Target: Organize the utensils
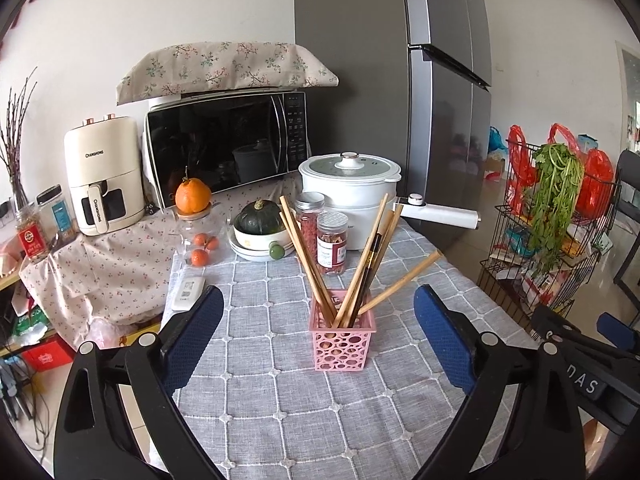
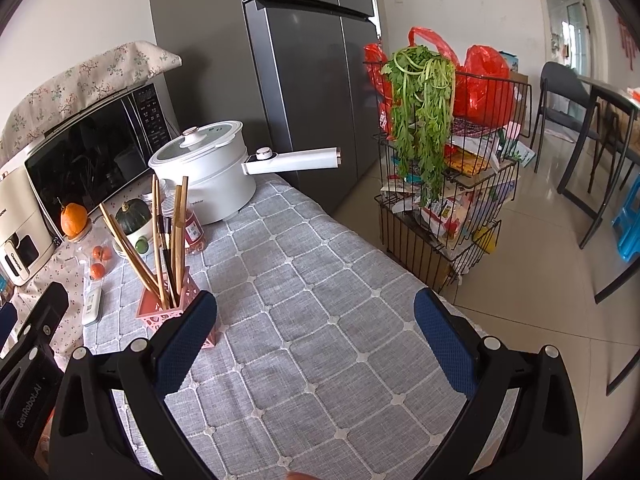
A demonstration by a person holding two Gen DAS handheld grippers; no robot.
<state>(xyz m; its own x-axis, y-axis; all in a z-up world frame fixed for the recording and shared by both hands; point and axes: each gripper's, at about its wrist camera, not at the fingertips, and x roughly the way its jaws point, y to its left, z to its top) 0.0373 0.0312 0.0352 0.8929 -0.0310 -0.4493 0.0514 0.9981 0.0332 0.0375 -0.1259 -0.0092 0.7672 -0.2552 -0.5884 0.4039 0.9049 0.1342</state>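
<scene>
A pink perforated holder (image 1: 343, 339) stands on the grey checked tablecloth (image 1: 280, 400). Several wooden chopsticks (image 1: 308, 256) and a dark one stand fanned out in it. My left gripper (image 1: 319, 338) is open and empty, its blue pads on either side of the holder, a little nearer the camera. My right gripper (image 2: 316, 344) is open and empty over bare cloth, to the right of the holder (image 2: 168, 312). The chopsticks (image 2: 168, 240) show there too. The right gripper shows at the right edge of the left wrist view (image 1: 592, 344).
Behind the holder stand two spice jars (image 1: 332, 244), a white pot (image 1: 352, 184) with a long handle, a bowl with a green squash (image 1: 260, 220), oranges (image 1: 193, 196), a microwave (image 1: 228, 148) and an air fryer (image 1: 104, 176). A wire rack with greens (image 2: 440, 168) stands off the table's right edge.
</scene>
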